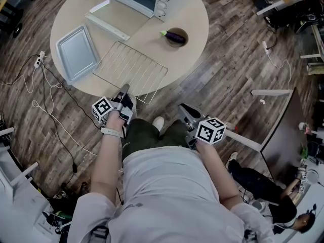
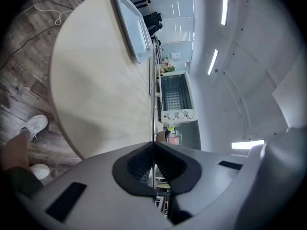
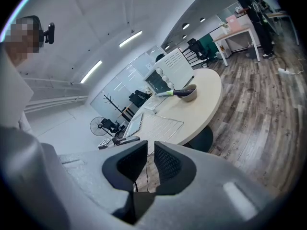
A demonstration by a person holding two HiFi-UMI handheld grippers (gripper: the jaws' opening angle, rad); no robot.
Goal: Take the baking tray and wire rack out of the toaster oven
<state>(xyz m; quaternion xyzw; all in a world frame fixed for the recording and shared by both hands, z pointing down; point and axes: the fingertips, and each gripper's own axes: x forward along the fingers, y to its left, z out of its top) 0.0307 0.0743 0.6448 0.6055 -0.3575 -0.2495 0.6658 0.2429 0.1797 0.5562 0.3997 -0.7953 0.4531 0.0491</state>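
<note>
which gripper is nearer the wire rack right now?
Left. The left gripper has its fingers shut on the wire rack at its near edge, by the table rim. The right gripper is off the table beside the person's lap, empty, clear of the rack.

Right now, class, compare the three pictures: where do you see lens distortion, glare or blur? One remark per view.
Head view: evenly lit, sharp, no hard shadows on the table. Left gripper view: strong fisheye with black corners, scene rolled sideways, ceiling lights glaring white, the wire rack only a thin edge-on line. Right gripper view: fisheye bend again, a mosaic patch at upper left.
</note>
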